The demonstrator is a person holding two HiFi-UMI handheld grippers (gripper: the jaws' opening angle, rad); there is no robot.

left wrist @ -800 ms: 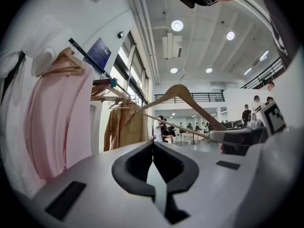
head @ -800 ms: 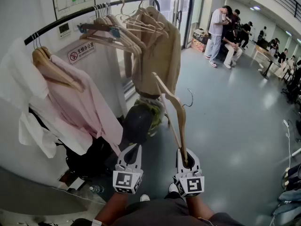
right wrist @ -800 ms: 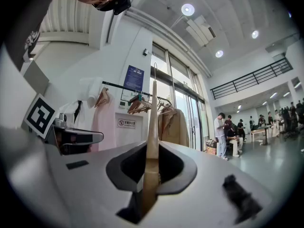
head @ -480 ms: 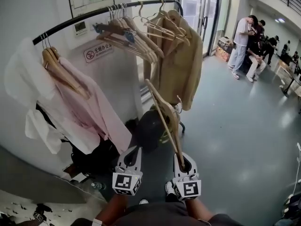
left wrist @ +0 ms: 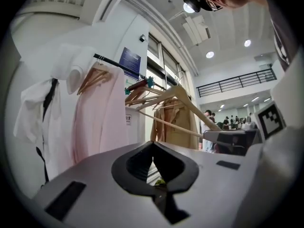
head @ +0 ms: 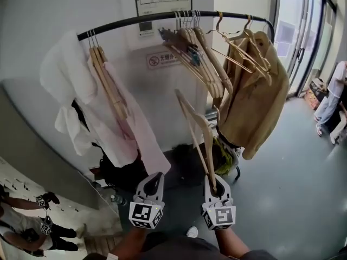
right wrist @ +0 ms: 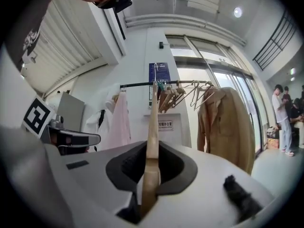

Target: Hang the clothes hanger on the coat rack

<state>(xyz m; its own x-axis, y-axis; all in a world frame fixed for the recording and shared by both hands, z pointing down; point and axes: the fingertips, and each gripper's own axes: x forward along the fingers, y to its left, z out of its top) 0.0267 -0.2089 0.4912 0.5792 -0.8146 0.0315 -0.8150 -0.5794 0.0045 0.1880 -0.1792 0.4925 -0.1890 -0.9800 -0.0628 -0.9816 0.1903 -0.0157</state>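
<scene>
In the lower middle of the head view the right gripper [head: 216, 187] has its jaws narrow and closed on one end of the wooden hanger [head: 196, 124]. That end is hidden between the pads, and in the right gripper view the wood stands as a thin edge straight up from the jaws. The hanger rises to the centre of the frame, below the coat rack bar [head: 135, 19] and apart from it. Its metal hook is small and lies against the tan coat [head: 263, 91], so it is hard to make out. The left gripper [head: 152, 184], just to the left of the right one, has its jaws together with nothing between them. On the bar hang a white garment [head: 62, 75] and a pink shirt [head: 138, 140] at the left, and a bunch of empty hangers [head: 200, 58] in the upper middle. A dark bag [head: 122, 175] under the clothes is partly covered by the shirt. At the right edge a person [head: 333, 99] is cut off by the frame.
</scene>
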